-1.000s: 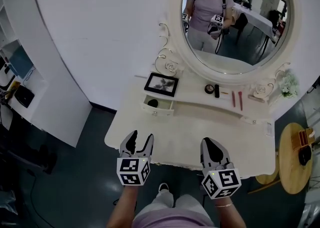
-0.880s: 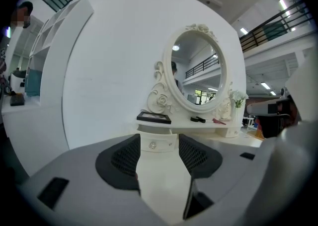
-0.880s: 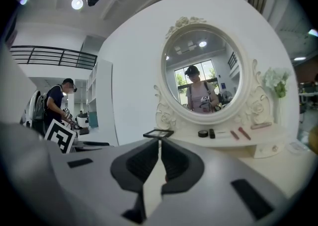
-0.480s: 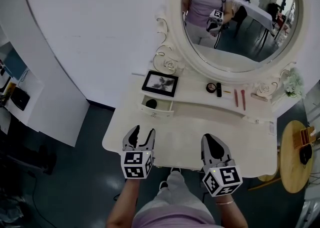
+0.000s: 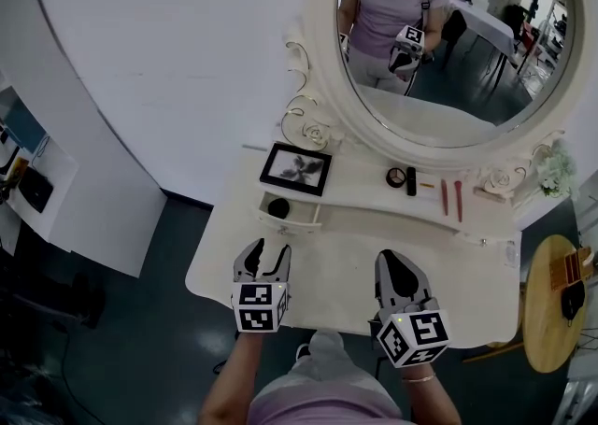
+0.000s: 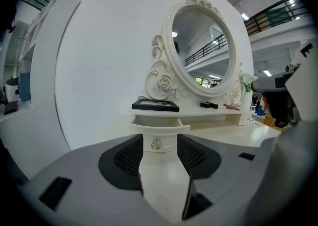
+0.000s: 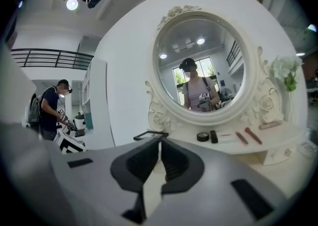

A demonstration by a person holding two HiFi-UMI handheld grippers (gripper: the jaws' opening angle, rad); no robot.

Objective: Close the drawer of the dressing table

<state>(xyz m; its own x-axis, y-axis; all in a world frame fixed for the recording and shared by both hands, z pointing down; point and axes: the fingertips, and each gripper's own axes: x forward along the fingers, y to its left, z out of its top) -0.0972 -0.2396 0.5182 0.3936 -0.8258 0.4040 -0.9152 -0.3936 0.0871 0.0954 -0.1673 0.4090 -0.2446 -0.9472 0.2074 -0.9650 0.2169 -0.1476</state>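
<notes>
Drawer [image 5: 301,219] sits pulled out, left of centre in head view, under black picture frame [image 5: 296,168] on white dressing table [image 5: 346,260]. Front is white and curved with a small ornate knob [image 6: 156,144]; a dark round item [image 5: 278,207] lies inside. Left gripper [image 5: 265,253] at lower left, short of the drawer, jaws spread wide, just been closing slightly, nothing between them. Right gripper [image 5: 394,266] at lower right, jaws nearly pressed together, empty.
</notes>
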